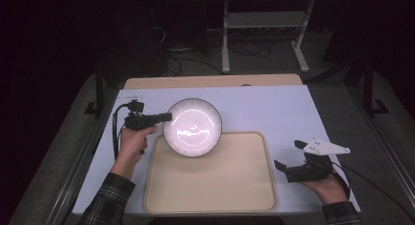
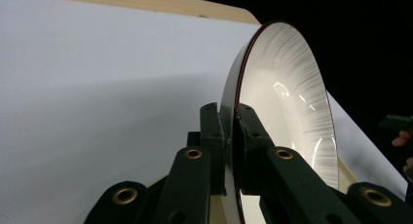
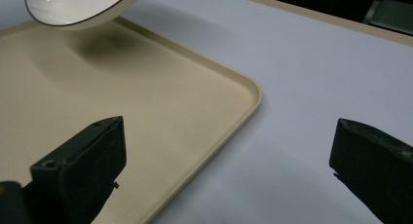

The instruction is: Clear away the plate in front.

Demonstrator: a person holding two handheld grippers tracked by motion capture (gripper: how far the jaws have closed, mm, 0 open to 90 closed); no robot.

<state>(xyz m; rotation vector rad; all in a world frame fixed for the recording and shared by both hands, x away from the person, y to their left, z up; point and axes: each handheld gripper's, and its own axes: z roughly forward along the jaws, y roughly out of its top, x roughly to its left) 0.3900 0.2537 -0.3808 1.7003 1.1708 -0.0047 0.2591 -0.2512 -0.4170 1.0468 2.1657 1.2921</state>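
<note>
In the high view, a round white plate with a thin dark rim (image 1: 192,127) is held up over the far left corner of a beige rectangular plastic tray (image 1: 210,186), which lies on a pale sheet covering the table (image 1: 274,107). The left gripper (image 1: 166,117) reaches in from the left and is clamped on the plate's left edge, the person's left hand (image 1: 133,139) wrapped round its handle. The right gripper (image 1: 288,156) rests just right of the tray with its jaws spread wide and nothing between them. Beyond the table stand a white metal frame (image 1: 264,24) and loose cables on the floor.

In the left gripper view, the two black jaws pinch the plate's rim (image 2: 234,112) from both sides, the plate standing nearly edge-on above the sheet.

In the right gripper view, the jaws stand far apart, one over the tray's near right corner (image 3: 255,95), the other over the bare sheet. The plate (image 3: 78,7) hangs clear above the tray and casts a shadow on it.
</note>
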